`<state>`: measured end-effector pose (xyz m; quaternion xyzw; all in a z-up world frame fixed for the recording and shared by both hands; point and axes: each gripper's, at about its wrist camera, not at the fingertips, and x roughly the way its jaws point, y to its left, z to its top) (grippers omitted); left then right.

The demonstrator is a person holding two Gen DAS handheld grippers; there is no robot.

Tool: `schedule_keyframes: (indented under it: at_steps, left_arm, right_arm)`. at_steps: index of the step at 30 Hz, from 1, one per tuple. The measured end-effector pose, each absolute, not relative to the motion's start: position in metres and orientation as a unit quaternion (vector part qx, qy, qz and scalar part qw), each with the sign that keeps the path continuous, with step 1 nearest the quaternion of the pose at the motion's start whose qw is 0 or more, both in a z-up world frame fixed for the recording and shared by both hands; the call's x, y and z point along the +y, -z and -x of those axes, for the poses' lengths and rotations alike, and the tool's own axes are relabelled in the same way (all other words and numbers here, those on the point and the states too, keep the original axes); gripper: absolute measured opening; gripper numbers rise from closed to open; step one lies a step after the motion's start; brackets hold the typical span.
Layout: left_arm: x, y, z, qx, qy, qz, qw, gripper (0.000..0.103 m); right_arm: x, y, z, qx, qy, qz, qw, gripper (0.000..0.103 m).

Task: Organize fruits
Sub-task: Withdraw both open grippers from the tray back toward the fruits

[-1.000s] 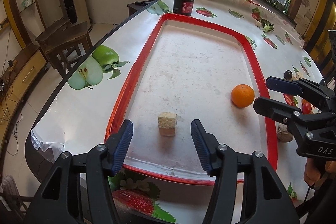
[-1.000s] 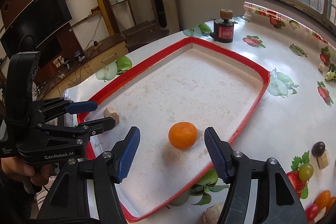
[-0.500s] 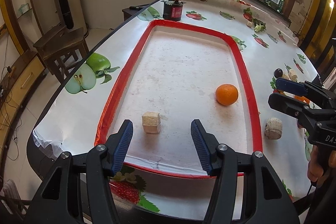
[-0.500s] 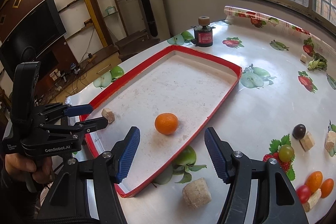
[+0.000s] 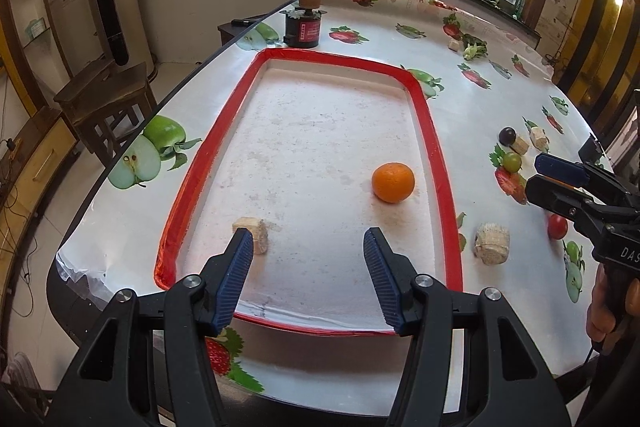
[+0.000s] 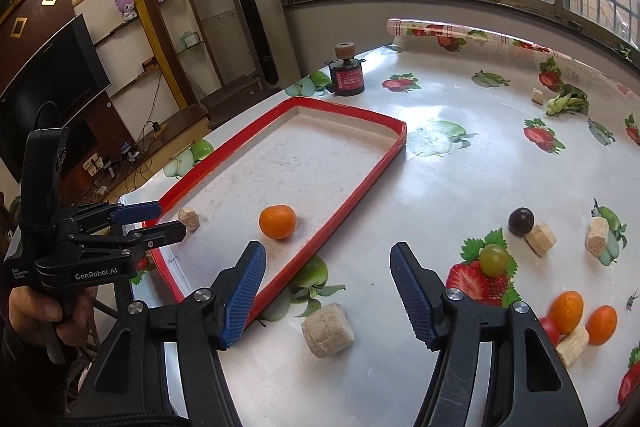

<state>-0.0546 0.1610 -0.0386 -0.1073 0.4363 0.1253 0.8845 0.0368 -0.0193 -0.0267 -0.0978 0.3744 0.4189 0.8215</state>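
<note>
An orange [image 5: 393,182] [image 6: 277,221] lies in the red-rimmed tray [image 5: 434,147] [image 6: 352,203], and a small beige block [image 5: 256,230] [image 6: 189,218] sits by the tray's near left corner. My left gripper [image 5: 308,251] hangs open over the tray's near end, holding nothing. My right gripper [image 6: 327,265] is open above the tablecloth right of the tray, with a beige cylinder block [image 6: 327,330] [image 5: 492,243] below it, untouched. A dark grape [image 6: 521,221], a green grape [image 6: 494,259], two small oranges [image 6: 565,311] and a cherry tomato [image 6: 550,327] lie to the right.
A black jar with a cork lid [image 5: 303,23] [image 6: 346,75] stands beyond the tray. More beige blocks [image 6: 540,238] and a green vegetable sprig [image 6: 568,103] lie on the fruit-print cloth. A wooden stool [image 5: 108,103] stands off the table's left edge. A hand [image 6: 36,311] holds the left gripper.
Both grippers drew back and rose; the right one slid right, off the orange and out of the tray. The orange and the block stayed where they were.
</note>
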Motion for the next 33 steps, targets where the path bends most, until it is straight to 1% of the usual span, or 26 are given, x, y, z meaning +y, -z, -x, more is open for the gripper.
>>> schedule_keyframes:
  at_steps: [4, 22, 33]
  left_arm:
    - [0.147, 0.037, 0.050, 0.438, -0.110, 0.099, 0.887, 0.056]
    - [0.085, 0.027, 0.027, 0.438, -0.039, 0.073, 0.895, 0.056]
    - [0.041, 0.031, 0.011, 0.447, 0.015, 0.060, 0.893, 0.056]
  right_arm:
    - [-0.039, 0.023, -0.038, 0.371, -0.406, 0.090, 0.830, 0.069]
    - [-0.115, 0.020, -0.050, 0.372, -0.342, 0.052, 0.861, 0.069]
    - [-0.174, 0.021, -0.054, 0.374, -0.285, 0.034, 0.882, 0.070]
